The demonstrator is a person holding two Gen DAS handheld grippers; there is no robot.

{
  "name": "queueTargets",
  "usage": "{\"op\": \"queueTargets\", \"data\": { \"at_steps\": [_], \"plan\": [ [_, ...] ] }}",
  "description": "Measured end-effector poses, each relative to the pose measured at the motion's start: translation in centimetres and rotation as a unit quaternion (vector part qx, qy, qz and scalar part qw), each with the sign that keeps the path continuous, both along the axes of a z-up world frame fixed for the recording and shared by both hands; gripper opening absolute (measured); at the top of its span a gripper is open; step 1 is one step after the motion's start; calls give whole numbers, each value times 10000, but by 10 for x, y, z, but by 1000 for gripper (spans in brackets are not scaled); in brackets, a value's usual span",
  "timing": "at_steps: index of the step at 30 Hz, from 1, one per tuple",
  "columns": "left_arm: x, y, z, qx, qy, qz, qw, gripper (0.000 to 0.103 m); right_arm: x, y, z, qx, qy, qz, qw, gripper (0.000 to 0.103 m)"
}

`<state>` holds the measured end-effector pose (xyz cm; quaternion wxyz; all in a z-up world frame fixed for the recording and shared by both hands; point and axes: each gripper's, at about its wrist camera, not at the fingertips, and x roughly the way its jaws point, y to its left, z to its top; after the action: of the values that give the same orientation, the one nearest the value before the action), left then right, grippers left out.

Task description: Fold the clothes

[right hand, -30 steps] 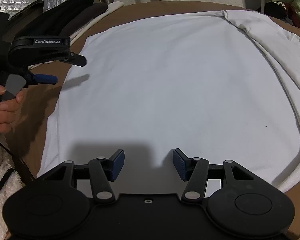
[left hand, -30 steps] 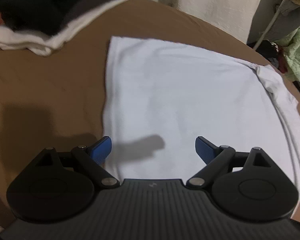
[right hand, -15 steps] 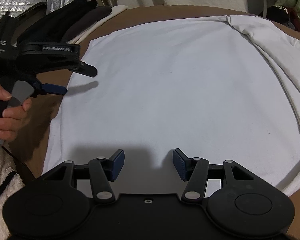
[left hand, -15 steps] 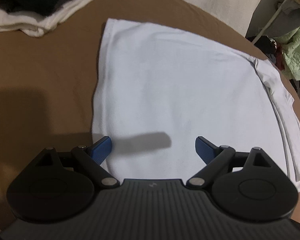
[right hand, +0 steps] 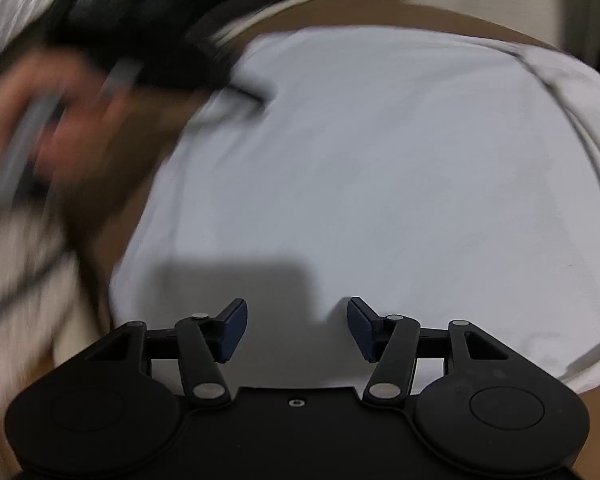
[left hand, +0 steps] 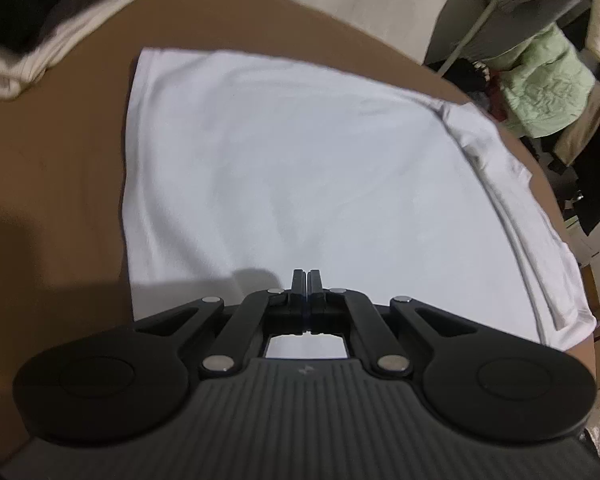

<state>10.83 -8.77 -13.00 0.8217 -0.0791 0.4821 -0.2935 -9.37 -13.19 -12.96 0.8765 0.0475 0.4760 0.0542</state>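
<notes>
Two handheld grippers hang over a flat white cotton T-shirt (left hand: 300,152) spread across a brown-covered worktop (left hand: 52,168). From its own camera, the left gripper (left hand: 304,280) points forward and down over the shirt's near edge, its fingers pressed together with no cloth visibly between them. The right gripper (right hand: 297,322) sits low above the near part of the same shirt, its blue-padded fingers (right hand: 233,330) spread apart and holding nothing. In the right wrist view, a badly blurred bare hand (right hand: 40,136) grips the left gripper's dark body at the shirt's left edge; the blur hides the hand's exact pose. The shirt lies smooth in the middle of the worktop, with a folded-over sleeve (left hand: 496,160) along its right side. A stack of folded clothes, dark over white (left hand: 32,40), rests at the worktop's far left corner, apart from the shirt. Pale green quilted fabric (left hand: 548,84) hangs beyond the far right edge.
</notes>
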Motion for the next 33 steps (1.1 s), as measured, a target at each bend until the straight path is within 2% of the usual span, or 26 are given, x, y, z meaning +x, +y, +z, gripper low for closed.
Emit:
{"op": "queueTargets", "data": {
  "at_steps": [1, 2, 5, 7, 9, 10, 11, 12, 14, 18, 21, 29, 31, 33],
  "plan": [
    [1, 0, 1, -83, 40, -12, 10000, 0, -4, 10, -3, -189, 44, 245, 9995, 64],
    [1, 0, 0, -109, 81, 2, 9999, 0, -6, 19, -6, -385, 17, 425, 9984, 70],
    [3, -2, -5, 22, 150, -1, 9999, 2, -1, 38, -16, -873, -168, 685, 9937, 77],
    [4, -3, -7, 80, 198, 14, 9998, 3, 5, 41, -20, -876, -288, 729, 9931, 78],
    [5, -1, -9, 69, 265, 68, 9996, 3, 10, 34, -20, -688, -407, 651, 9947, 64],
    [6, 0, -10, 43, 298, 89, 9995, 3, 12, 29, -17, -611, -486, 586, 9952, 43],
    [6, 1, -10, 22, 313, 95, 9995, 3, 14, 24, -14, -556, -555, 499, 9957, 4],
    [6, 1, -10, 5, 320, 95, 9994, 3, 15, 19, -11, -524, -597, 372, 9961, 1],
    [5, 2, -8, -53, 261, 92, 9996, 3, 16, 7, -7, -389, -671, 132, 9969, 0],
    [5, 4, -2, -248, 124, 121, 9995, 3, 12, -6, 7, -672, -1092, -366, 9911, 0],
    [5, 6, 0, -342, 95, 176, 9992, 3, 10, -22, 17, -686, -1336, -744, 9858, 0],
    [4, 4, 2, -346, 138, 199, 9991, 3, 3, -73, 29, -637, -1528, -1827, 9691, 0],
    [7, 2, 2, -319, 206, 203, 9991, 3, 1, -87, 28, -491, -1481, -2089, 9654, 0],
    [15, -4, 2, -210, 452, 118, 9987, 3, -2, -102, 25, -203, -1404, -2330, 9621, 0]
  ]
}}
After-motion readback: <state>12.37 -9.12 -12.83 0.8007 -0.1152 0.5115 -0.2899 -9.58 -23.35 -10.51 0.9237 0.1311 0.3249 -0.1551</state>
